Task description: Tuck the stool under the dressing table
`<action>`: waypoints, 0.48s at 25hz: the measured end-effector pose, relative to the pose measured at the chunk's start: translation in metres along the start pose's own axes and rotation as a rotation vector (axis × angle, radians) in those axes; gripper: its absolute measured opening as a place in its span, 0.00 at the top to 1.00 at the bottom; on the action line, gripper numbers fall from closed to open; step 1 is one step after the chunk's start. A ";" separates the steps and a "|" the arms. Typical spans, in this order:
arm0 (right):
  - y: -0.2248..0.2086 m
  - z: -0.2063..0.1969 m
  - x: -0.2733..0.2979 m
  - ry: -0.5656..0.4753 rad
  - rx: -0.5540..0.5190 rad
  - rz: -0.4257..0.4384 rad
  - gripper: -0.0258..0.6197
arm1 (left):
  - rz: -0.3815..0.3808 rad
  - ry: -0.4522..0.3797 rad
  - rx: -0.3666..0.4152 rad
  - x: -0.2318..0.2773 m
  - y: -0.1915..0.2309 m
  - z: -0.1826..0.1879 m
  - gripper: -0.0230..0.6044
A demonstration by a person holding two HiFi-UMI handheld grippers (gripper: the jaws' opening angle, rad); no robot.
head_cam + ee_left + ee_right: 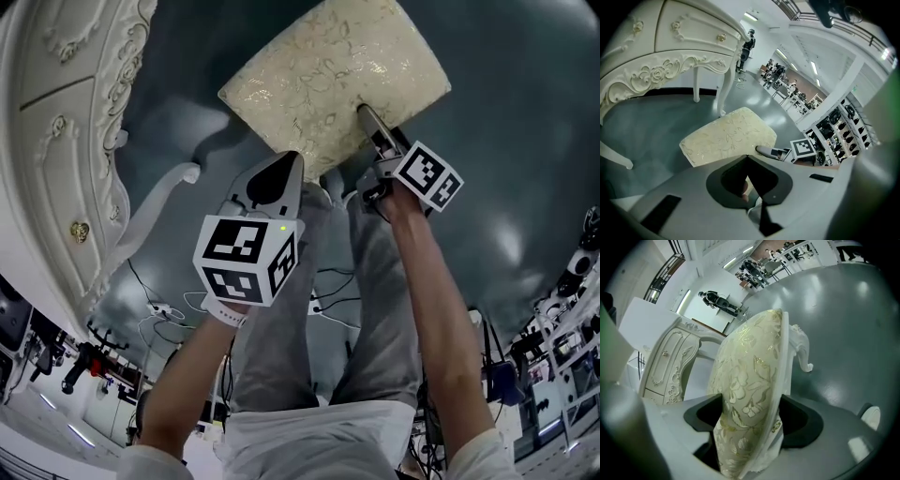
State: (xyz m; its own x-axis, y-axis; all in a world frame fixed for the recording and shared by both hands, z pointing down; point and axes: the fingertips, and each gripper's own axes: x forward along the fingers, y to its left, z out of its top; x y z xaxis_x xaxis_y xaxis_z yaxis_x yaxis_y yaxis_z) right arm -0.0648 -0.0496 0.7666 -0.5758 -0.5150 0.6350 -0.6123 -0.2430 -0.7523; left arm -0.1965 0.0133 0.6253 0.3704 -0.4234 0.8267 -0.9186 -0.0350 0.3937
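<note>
Presently the stool (333, 80) is clamped at its cushion's 5 o'clock edge by the right gripper (367, 117). It is seen apart from the dressing table (56, 141), at its 2 o'clock. The left gripper (286, 164), at the stool's 7 o'clock, is closed and empty.

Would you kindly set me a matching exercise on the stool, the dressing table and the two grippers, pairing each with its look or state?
1 stool
2 dressing table
3 left gripper
4 right gripper

A jaws together, empty
B clamped on the seat's edge
C white, carved
D gold-patterned cushion top

Pairs: 1-D, 2-C, 3-A, 4-B
</note>
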 end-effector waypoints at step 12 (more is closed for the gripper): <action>0.036 0.034 0.051 0.021 -0.123 0.038 0.35 | 0.041 -0.032 -0.069 -0.011 0.029 -0.004 0.96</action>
State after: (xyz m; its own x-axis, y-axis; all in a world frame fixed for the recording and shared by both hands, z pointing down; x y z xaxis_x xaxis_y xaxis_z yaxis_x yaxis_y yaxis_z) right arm -0.0976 -0.1123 0.7661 -0.6102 -0.5039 0.6114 -0.6510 -0.1208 -0.7494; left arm -0.2269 0.0202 0.6297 0.3267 -0.4522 0.8299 -0.9209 0.0451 0.3871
